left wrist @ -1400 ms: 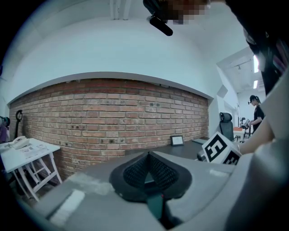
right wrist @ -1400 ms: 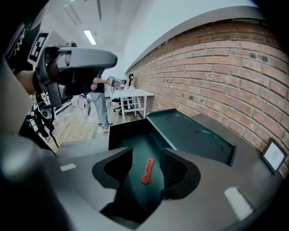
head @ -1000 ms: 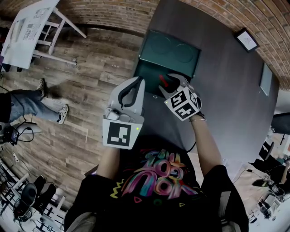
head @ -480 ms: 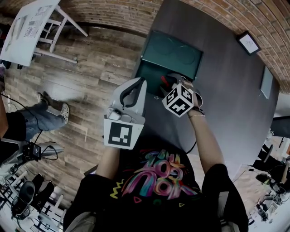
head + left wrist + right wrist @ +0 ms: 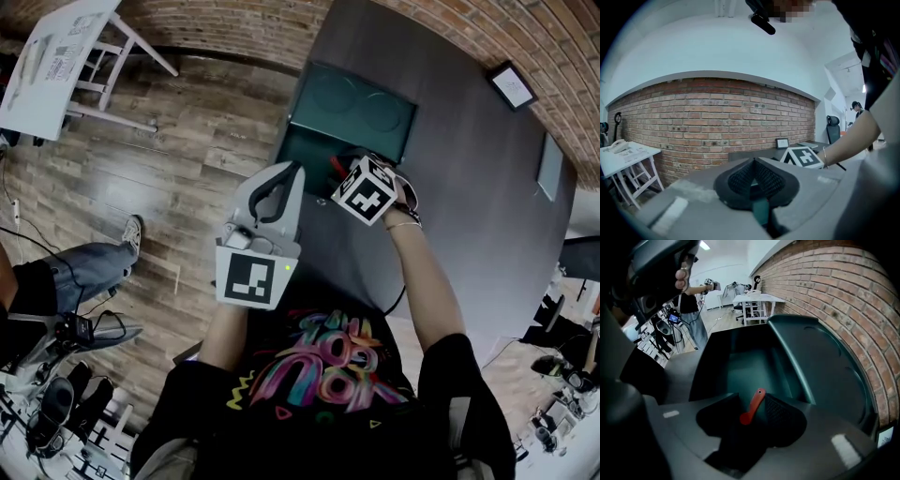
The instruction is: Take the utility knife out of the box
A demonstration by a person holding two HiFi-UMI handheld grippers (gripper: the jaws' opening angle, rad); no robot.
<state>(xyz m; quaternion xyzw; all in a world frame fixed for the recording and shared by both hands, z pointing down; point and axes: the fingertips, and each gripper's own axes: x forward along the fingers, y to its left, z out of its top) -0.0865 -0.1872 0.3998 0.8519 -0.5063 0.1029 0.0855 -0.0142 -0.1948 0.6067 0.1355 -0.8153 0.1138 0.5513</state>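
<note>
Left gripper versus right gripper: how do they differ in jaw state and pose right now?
The left gripper is shut and empty; the right gripper is open, its jaws having just been closing, with the red utility knife between them. The left points nearly level at the brick wall; the right tilts steeply down into the green box. Both carry a marker cube.

No word, number or brand could be read anywhere. The colourful lettering on the person's black T-shirt (image 5: 323, 367) was too tangled to make out. The framed card (image 5: 511, 83) on the dark table (image 5: 469, 216) and the papers (image 5: 61, 56) on the white table (image 5: 36, 109) carried print too small to read. The square markers (image 5: 251, 277) showed only black-and-white patterns.
</note>
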